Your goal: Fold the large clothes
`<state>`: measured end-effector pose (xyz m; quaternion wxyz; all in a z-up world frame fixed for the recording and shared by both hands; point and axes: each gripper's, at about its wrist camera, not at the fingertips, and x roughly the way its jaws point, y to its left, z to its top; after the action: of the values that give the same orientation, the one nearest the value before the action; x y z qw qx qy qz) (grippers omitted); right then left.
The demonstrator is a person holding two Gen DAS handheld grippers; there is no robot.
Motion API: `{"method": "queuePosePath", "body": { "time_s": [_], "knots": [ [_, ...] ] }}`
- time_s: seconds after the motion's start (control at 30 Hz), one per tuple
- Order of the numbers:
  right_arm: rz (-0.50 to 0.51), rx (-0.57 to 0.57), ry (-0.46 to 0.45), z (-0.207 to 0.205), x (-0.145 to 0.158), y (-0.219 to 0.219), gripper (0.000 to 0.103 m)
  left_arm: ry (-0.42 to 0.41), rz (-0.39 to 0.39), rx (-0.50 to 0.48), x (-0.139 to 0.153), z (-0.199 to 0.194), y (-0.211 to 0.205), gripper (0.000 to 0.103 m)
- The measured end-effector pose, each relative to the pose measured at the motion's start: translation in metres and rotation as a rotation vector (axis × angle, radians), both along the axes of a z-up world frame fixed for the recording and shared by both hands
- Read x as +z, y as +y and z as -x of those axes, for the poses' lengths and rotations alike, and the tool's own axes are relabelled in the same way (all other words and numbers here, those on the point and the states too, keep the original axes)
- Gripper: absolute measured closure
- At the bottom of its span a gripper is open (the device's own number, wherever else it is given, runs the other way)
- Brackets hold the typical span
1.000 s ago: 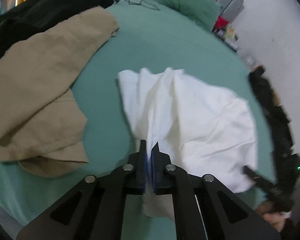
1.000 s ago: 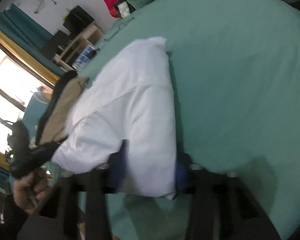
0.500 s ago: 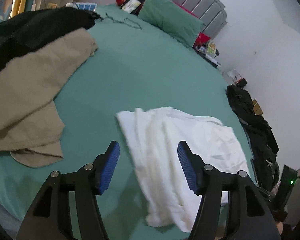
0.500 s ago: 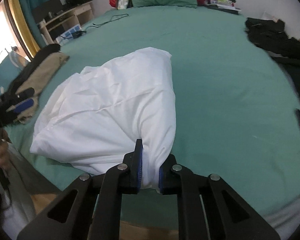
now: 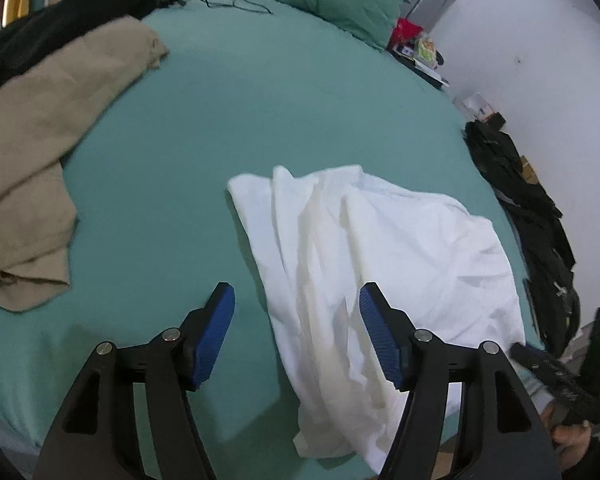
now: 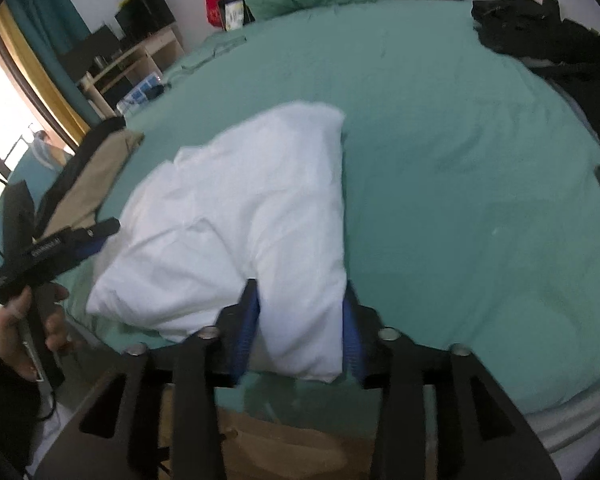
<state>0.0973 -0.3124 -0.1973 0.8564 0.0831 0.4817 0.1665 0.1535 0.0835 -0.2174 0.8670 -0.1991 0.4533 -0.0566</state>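
One white garment (image 5: 380,248) on green bed (image 5: 260,100); left gripper (image 5: 296,336) released, jaws just widened (right gripper (image 6: 300,332) likewise, garment corner between; hem only there).

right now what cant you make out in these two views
- White garment: its type; bunched up in both views.
- Its near corner: right wrist view is blurred, so whether the right gripper presses it is unclear; those jaws have just been opening.
- Black clothes: dark, cut off by the left wrist view's edge.
- Items by the pillow: too small.
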Motion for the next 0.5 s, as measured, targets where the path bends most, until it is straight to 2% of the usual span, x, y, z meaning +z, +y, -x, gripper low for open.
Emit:
{"method": "queuePosePath", "body": {
  "time_s": [0.07,0.13,0.3,0.37,0.43,0.5],
  "knots": [
    [-0.009,-0.009,-0.036,-0.003,0.009,-0.003,0.047,-0.019,0.001,0.019,0.002,0.002,0.002,0.035],
    [-0.023,-0.017,-0.059,-0.009,0.016,-0.01,0.043,-0.02,0.015,0.037,0.003,0.0,0.005,0.034],
    [-0.031,-0.032,-0.058,-0.026,0.014,-0.014,0.042,0.027,0.074,0.056,-0.011,-0.018,0.012,0.034],
    [-0.09,-0.016,-0.059,-0.035,0.01,-0.019,0.042,0.048,0.077,0.059,-0.014,-0.023,0.011,0.034],
    [-0.164,-0.001,-0.05,-0.045,0.004,-0.021,0.042,0.041,0.128,0.038,-0.012,-0.027,0.008,0.033],
    [-0.151,-0.007,-0.029,-0.056,-0.005,-0.019,0.042,0.049,0.228,-0.013,-0.016,-0.031,0.002,0.033]
  ]
}}
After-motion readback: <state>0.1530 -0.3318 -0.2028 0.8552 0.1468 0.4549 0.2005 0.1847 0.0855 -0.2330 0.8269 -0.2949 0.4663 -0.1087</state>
